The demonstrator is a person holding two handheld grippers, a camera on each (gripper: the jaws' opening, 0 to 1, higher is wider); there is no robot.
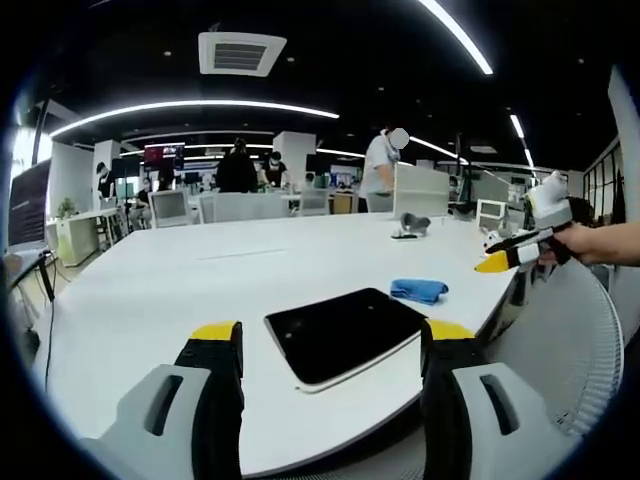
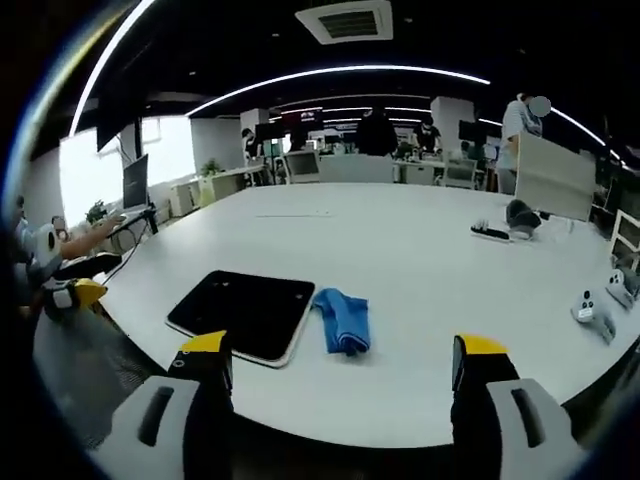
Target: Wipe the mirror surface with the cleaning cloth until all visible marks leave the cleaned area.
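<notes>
Both tools hang short of the worktop [image 2: 420, 270] edge, the left tool [image 1: 330, 350] and right tool [image 2: 340, 365] each with jaws apart and empty. The cloth [image 2: 342, 318] lies touching the mirror [image 2: 245, 312], untouched. Wiping hasn't begun; next, likely the right tool must close on the cloth.
</notes>
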